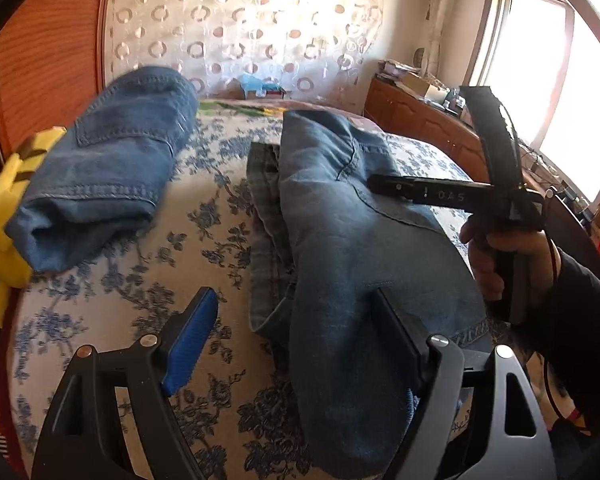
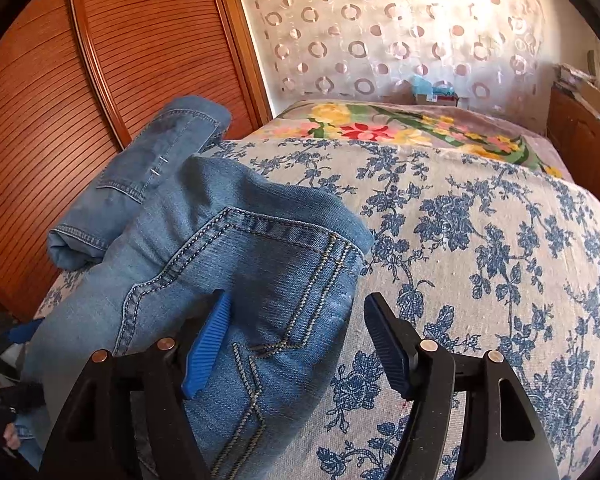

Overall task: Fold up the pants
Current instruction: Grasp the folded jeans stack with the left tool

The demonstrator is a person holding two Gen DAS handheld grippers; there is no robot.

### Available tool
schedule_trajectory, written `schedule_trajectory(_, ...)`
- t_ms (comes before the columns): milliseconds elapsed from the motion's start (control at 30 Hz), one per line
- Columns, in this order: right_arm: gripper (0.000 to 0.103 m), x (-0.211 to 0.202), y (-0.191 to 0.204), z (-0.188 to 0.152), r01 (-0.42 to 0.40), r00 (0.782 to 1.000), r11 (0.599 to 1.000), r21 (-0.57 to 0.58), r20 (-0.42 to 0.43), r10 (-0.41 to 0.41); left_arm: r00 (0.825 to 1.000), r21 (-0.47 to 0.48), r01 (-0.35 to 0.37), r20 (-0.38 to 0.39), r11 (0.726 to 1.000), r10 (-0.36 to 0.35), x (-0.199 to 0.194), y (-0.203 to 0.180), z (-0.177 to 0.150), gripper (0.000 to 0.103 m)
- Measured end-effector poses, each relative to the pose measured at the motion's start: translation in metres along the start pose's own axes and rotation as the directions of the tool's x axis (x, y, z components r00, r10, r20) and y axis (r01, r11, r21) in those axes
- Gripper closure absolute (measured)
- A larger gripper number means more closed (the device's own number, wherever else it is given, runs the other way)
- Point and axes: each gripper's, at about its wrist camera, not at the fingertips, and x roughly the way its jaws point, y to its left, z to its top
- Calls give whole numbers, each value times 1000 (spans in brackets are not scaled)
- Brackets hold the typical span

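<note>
Both grippers, left [image 1: 296,336] and right [image 2: 296,340], stood with jaws open over folded jeans [image 1: 340,240]; advisable: lift clear without dragging cloth.

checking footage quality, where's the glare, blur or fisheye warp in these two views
Left wrist view: the window is blown out white, glare washes the curtain, and the folded jeans at left look motion-smeared. Right wrist view: softer glare on the curtain, the wardrobe bows strongly, and the jeans stay sharp.

Blue-flowered bedspread [image 2: 480,240], bright floral blanket [image 2: 380,128] behind, wooden wardrobe [image 2: 100,80], circle-patterned curtain [image 2: 380,32], sunlit window [image 1: 540,80]
</note>
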Motion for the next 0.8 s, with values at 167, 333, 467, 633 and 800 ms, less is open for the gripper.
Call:
schedule_trajectory(167,32,2,1,2,-4,1000,1000,9,-5,4,999,-29,42,-25,999,-43,13,4,-1,23)
schedule_trajectory(333,32,7,1,3,-22,999,999,29,-22,23,992,-72,110,-48,991,-114,24,9,-3,22)
schedule_trajectory(467,34,10,-1,4,-42,999,998,47,-30,43,986,-93,155,-55,984,-160,28,13,-4,23)
schedule_trajectory(633,40,11,0,4,-64,997,997,52,-38,66,978,-95,192,-59,977,-199,27,10,-6,35)
schedule_trajectory(800,48,13,-3,5,-101,993,991,87,-58,106,969,-104,233,-59,967,-240,26,8,-5,53)
